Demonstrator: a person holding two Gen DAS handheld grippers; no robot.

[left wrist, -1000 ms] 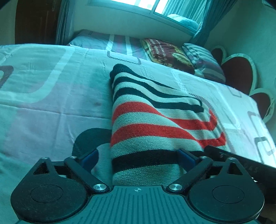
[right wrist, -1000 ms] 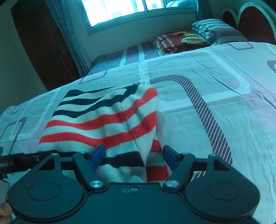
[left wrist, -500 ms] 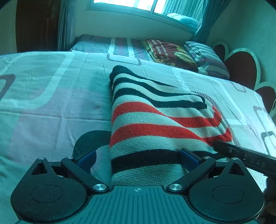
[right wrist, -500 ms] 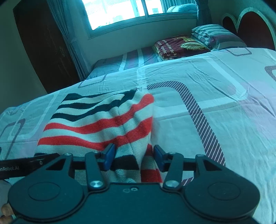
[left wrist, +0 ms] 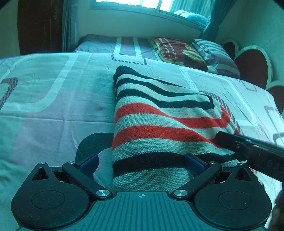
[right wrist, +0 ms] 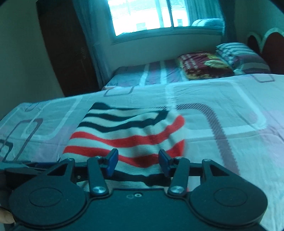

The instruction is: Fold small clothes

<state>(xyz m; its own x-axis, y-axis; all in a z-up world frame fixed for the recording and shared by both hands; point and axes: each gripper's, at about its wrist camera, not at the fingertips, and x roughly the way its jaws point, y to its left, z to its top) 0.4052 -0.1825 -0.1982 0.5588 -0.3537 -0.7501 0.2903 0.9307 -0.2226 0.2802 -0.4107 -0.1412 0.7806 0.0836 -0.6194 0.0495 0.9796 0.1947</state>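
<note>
A knitted sweater (left wrist: 159,124) with black, red and cream stripes lies on the bed, partly folded. My left gripper (left wrist: 141,164) stands wide open over the sweater's near left edge. Its left pad is clear of the cloth and its right pad is beside it. The right gripper's black body (left wrist: 248,149) reaches in over the sweater's right side. In the right wrist view the sweater (right wrist: 124,131) runs between the pads of my right gripper (right wrist: 138,161). Those jaws are closing and they pinch a bunched fold, and the sweater's right edge hangs lifted and blurred.
The bedsheet (left wrist: 53,106) is pale with rounded-square patterns. A dark red folded blanket (left wrist: 177,51) and a striped pillow (left wrist: 214,53) lie near the heart-shaped headboard (left wrist: 252,65). A second bed sits under the window (right wrist: 150,16), and a dark wardrobe (right wrist: 67,53) stands at the left.
The right gripper's jaws have narrowed onto a fold of the sweater, and that side of the cloth has risen a little. The left gripper has stayed open in place.
</note>
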